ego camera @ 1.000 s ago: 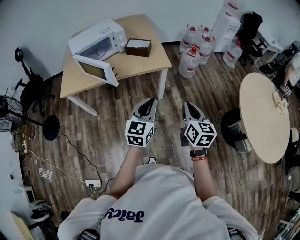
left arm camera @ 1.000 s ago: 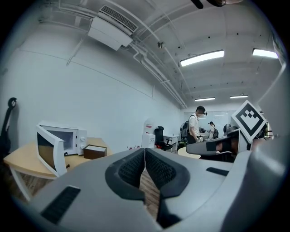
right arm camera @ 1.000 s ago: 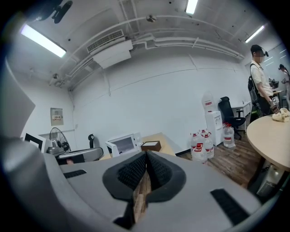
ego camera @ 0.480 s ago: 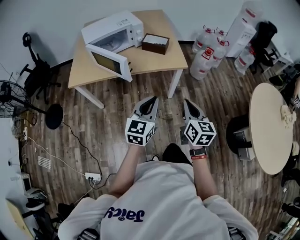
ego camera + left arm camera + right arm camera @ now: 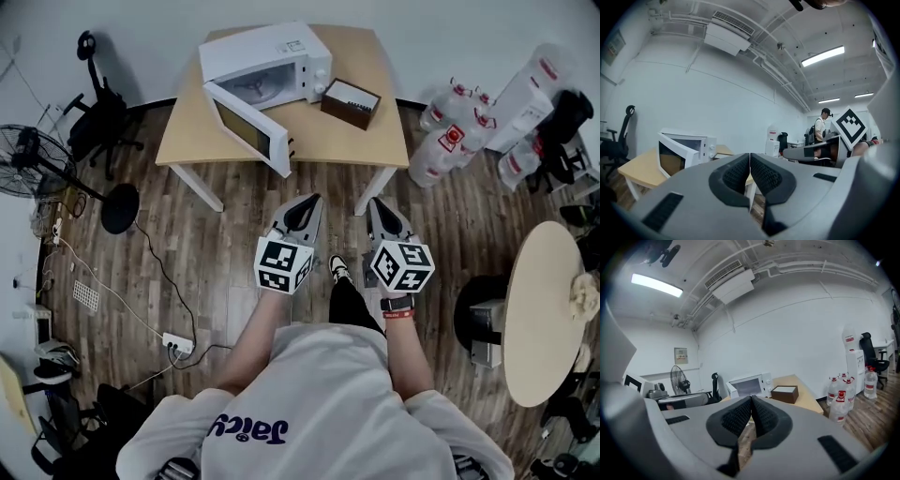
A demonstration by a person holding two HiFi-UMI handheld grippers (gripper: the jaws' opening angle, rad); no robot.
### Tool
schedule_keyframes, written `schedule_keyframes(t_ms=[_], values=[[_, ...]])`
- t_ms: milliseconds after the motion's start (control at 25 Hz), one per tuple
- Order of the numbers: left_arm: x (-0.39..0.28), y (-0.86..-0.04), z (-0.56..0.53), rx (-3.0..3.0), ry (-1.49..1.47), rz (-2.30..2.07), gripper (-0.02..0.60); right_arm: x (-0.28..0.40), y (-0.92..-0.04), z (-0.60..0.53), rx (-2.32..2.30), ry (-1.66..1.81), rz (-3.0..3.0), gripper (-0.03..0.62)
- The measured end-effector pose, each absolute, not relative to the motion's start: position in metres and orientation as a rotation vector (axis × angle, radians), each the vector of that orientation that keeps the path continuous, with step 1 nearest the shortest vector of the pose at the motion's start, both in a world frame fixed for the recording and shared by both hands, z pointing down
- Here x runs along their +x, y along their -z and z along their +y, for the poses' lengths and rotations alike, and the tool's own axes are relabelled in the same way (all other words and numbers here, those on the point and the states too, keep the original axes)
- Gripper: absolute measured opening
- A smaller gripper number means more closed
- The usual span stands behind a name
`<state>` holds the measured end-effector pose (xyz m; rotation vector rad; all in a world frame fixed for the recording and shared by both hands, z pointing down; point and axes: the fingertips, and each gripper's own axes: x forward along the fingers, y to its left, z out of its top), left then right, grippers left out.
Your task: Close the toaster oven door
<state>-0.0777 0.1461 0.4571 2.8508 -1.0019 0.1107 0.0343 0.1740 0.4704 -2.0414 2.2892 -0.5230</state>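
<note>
A white toaster oven (image 5: 272, 58) stands on a light wooden table (image 5: 380, 131) at the far side of the room, its door (image 5: 251, 136) swung wide open toward me. The left gripper view shows the oven (image 5: 684, 151) at the left, the right gripper view shows the oven (image 5: 750, 384) behind the jaws. My left gripper (image 5: 313, 200) and right gripper (image 5: 374, 203) are held side by side above the floor, well short of the table. Both are shut with nothing between the jaws.
A brown box (image 5: 351, 102) sits on the table right of the oven. Water bottles (image 5: 450, 131) stand right of the table. A round table (image 5: 548, 309) is at the right, a fan (image 5: 28, 150) and office chair (image 5: 103, 117) at the left, a power strip (image 5: 176, 345) with cables on the floor.
The table and oven have shifted rightward and nearer in the head view as the person walks toward them. Both grippers keep their shut pose in front of the body.
</note>
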Motion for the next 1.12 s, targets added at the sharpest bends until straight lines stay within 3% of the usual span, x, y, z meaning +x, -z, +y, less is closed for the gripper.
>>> schedule_keyframes(t_ms=[1120], values=[[-0.057,-0.439,-0.039,2.599,-0.156,-1.476,0.023,0.033,-0.460,-0.062,-1.537,0.628,2.756,0.015]])
